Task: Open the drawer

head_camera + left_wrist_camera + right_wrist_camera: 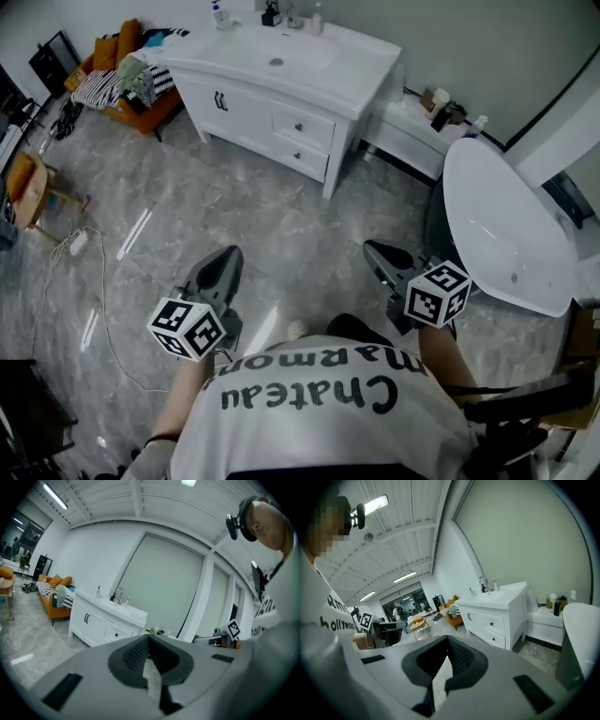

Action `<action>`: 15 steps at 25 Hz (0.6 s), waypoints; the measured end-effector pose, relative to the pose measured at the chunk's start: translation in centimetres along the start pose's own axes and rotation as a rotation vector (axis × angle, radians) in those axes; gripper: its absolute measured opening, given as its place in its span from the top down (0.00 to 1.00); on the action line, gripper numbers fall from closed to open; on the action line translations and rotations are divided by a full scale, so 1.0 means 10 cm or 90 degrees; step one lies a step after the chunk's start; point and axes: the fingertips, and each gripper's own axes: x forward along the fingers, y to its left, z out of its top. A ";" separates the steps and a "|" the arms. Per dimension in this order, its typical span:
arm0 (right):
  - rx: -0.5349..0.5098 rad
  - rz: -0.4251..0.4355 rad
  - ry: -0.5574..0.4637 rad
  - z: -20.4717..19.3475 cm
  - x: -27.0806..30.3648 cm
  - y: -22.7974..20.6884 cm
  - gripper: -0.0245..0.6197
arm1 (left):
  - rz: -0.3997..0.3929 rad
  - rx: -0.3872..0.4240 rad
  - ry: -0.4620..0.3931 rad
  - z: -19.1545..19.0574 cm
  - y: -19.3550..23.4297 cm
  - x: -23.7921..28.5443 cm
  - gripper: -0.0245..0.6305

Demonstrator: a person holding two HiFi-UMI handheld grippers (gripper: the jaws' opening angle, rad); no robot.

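Note:
A white vanity cabinet (281, 94) with a sink stands against the far wall. Its two drawers, the upper (302, 127) and the lower (298, 157), are both closed, each with a small dark knob. My left gripper (223, 264) and right gripper (382, 255) hover over the grey floor, well short of the cabinet and pointing toward it. Both have their jaws together with nothing between them. The left gripper (149, 638) sees the vanity (105, 620) far ahead to the left. In the right gripper view, the gripper (447, 640) faces the drawers (494, 623) across open floor.
A white bathtub (506, 225) stands at the right, close to my right gripper. A low white side unit (408, 136) with bottles sits beside the vanity. At the far left are an orange sofa (117, 70) with clothes, a small wooden table (28, 187) and a floor cable (84, 246).

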 end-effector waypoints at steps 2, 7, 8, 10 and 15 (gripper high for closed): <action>0.003 -0.012 0.005 0.02 0.07 -0.06 0.95 | -0.006 -0.010 -0.004 0.05 0.04 0.06 0.95; -0.015 0.000 0.010 0.16 0.35 -0.06 0.95 | -0.014 -0.012 -0.013 0.16 0.11 0.17 0.95; -0.020 0.005 0.015 0.17 0.43 -0.07 0.95 | -0.012 -0.015 -0.016 0.18 0.13 0.19 0.95; -0.025 0.015 0.026 0.21 0.58 -0.10 0.95 | -0.002 -0.031 -0.025 0.21 0.20 0.23 0.95; -0.040 0.051 0.043 0.36 1.05 -0.18 0.95 | 0.045 -0.060 -0.029 0.24 0.55 0.33 0.95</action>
